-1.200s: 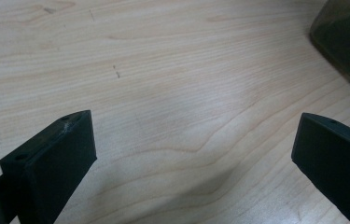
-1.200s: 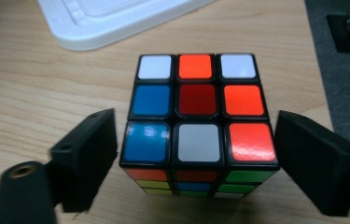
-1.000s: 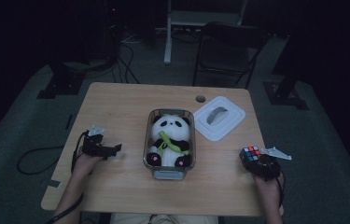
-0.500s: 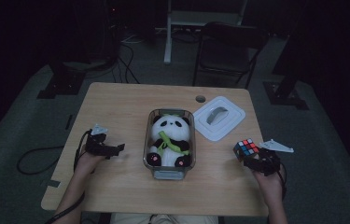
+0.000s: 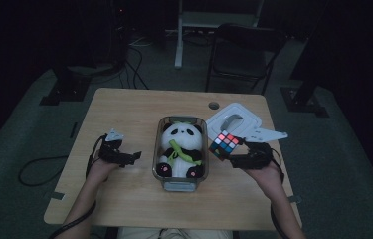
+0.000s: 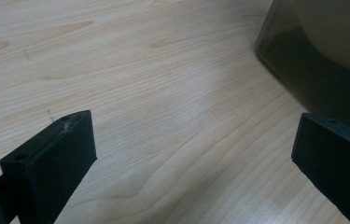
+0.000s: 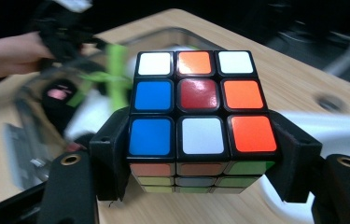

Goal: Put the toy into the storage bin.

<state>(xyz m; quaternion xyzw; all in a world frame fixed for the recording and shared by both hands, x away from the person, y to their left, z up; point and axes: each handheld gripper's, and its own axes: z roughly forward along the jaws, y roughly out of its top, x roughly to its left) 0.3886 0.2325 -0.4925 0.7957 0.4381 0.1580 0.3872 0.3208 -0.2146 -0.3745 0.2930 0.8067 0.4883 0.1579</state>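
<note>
A scrambled puzzle cube [image 5: 224,144] [image 7: 200,116] hangs above the table's right part, with my right gripper [image 5: 236,158] [image 7: 203,154] shut on its lower layer from both sides. A clear plastic bin [image 5: 162,164] in the middle of the table holds a panda plush [image 5: 180,147] lying on its back with a green bamboo stalk. The cube is just right of the bin's rim. My left gripper [image 5: 133,157] [image 6: 191,154] rests open on the wood left of the bin, nothing between its jaws; the bin's corner [image 6: 322,56] shows beside its right jaw.
The bin's white lid [image 5: 233,120] lies behind the cube near the table's [image 5: 124,109] right back. A cable hole [image 5: 214,105] sits at the back edge. A dark chair [image 5: 243,55] and stands lie on the floor beyond.
My right gripper has lifted the cube off the table's right edge and carried it up and left toward the bin. The left gripper edged slightly toward the bin.
</note>
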